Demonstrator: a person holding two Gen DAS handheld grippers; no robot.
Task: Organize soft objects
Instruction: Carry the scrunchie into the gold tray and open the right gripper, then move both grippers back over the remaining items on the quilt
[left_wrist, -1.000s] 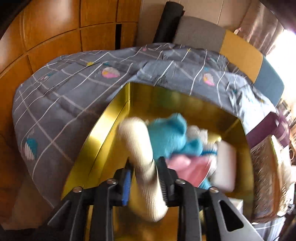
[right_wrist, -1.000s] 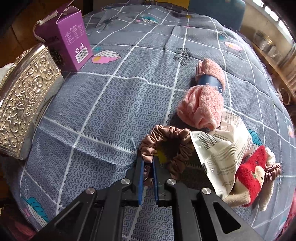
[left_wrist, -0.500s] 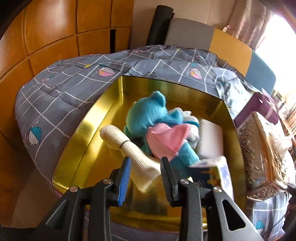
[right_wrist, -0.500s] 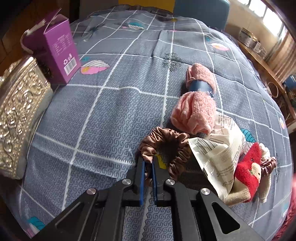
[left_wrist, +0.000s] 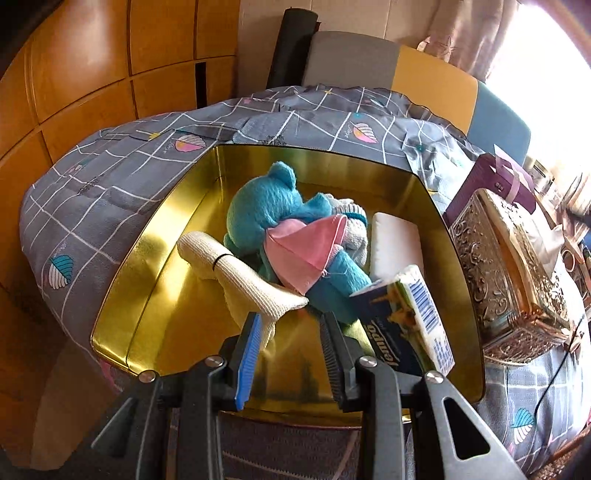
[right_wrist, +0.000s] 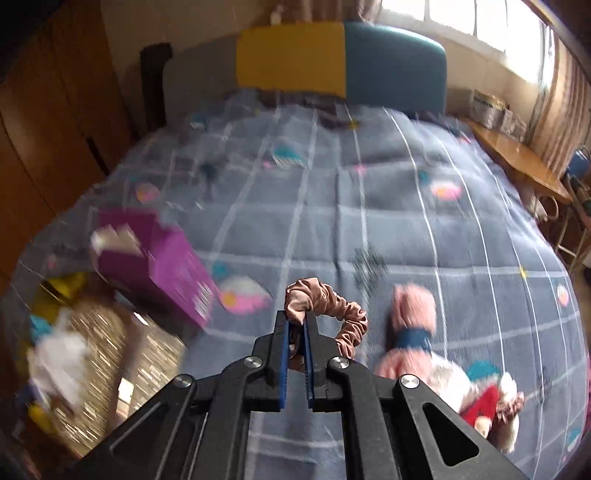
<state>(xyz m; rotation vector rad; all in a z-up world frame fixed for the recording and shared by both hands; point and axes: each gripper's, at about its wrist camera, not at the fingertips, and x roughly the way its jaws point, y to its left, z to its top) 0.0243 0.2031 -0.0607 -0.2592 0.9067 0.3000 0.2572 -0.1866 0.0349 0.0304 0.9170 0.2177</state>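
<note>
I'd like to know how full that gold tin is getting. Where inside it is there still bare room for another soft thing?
Bare gold floor shows along the gold tin's left wall beside the cream sock, and along the near wall by the open left gripper. The middle and right are crowded: blue plush bear, white block, tissue pack.

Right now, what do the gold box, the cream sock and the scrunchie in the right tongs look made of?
Gold box: looks like thin sheet metal with a glossy gold finish; its walls mirror the contents.
Cream sock: ribbed knit fabric, matte; it lies limp and bent.
Scrunchie: satin or velvet-like cloth with a soft brown-pink sheen, gathered in ruffles, pinched in the right tongs. Motion blur leaves the weave open.
</note>
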